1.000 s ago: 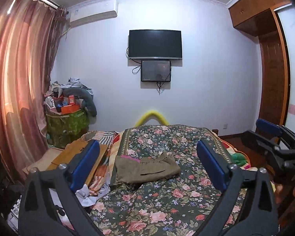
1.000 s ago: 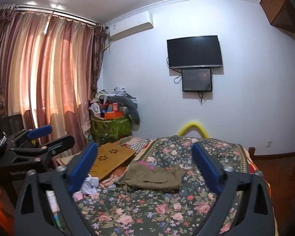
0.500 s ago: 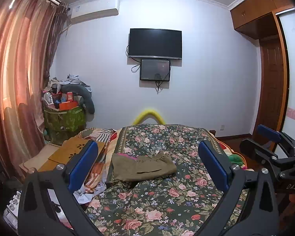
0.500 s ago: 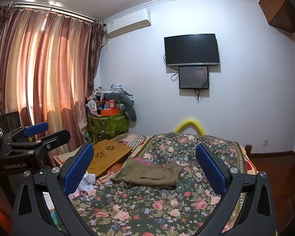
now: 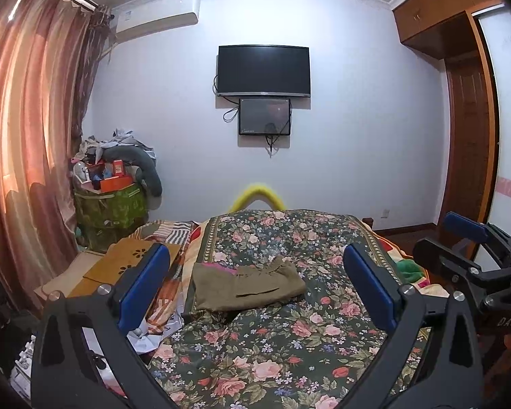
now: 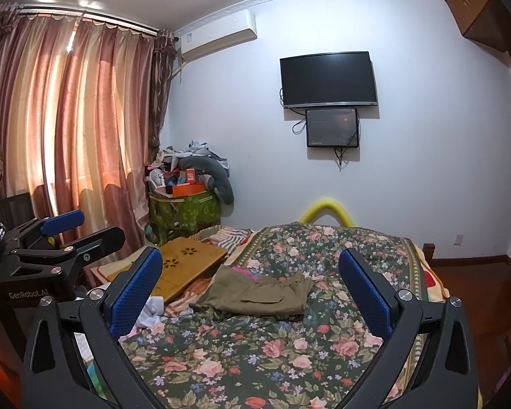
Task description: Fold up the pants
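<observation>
Seemingly finished, the olive pants point(image 5: 247, 286) lie folded on the bed point(image 5: 289, 341), and both the left gripper point(image 5: 255, 286) and the right gripper point(image 6: 250, 289) hang wide and empty, needing only to retreat.

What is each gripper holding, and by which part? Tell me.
Nothing. The left gripper and right gripper are open; the pants lie untouched on the bed.

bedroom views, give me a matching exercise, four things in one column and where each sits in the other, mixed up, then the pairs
Things:
1. olive pants
2. black TV
3. air conditioner
4. wooden lap desk

Places:
A. high on the wall next to the curtains
B. folded on the floral bedspread
C. left of the bedspread, beside the bed
D. on the wall above a smaller screen

Pairs: 1-B, 2-D, 3-A, 4-C
</observation>
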Demonstrator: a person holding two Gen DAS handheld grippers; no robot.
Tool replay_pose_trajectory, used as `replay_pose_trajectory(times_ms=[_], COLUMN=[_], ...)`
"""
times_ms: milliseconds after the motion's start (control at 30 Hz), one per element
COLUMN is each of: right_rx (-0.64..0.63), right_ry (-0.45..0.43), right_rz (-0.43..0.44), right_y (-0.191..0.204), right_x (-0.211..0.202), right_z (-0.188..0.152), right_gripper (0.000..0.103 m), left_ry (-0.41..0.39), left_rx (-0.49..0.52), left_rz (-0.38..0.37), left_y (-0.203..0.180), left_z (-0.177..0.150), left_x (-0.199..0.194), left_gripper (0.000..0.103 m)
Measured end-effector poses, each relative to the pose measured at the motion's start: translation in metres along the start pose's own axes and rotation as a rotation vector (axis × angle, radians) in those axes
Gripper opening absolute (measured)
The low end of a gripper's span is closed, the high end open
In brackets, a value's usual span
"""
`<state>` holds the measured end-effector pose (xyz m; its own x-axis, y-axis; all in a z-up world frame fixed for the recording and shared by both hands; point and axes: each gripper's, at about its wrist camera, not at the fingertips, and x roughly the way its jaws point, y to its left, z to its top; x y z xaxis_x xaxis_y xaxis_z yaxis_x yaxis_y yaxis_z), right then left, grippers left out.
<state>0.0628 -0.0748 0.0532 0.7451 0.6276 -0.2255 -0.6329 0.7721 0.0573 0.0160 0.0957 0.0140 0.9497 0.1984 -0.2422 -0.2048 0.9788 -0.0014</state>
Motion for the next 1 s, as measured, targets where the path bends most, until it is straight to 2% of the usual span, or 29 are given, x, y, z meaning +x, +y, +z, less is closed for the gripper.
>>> replay_pose_trajectory(times_ms=[1000], right_rx=[0.027], right_ry=[0.008], right_rz=[-0.022], right_y=[-0.008], right_x=[-0.001], right_z=[0.000], right_gripper=[0.103], left_ry=[0.025], left_rx=[-0.008], left_rz=[-0.061], left_y=[0.000], left_z=[0.002], left_x=[0.014], left_gripper=[0.103])
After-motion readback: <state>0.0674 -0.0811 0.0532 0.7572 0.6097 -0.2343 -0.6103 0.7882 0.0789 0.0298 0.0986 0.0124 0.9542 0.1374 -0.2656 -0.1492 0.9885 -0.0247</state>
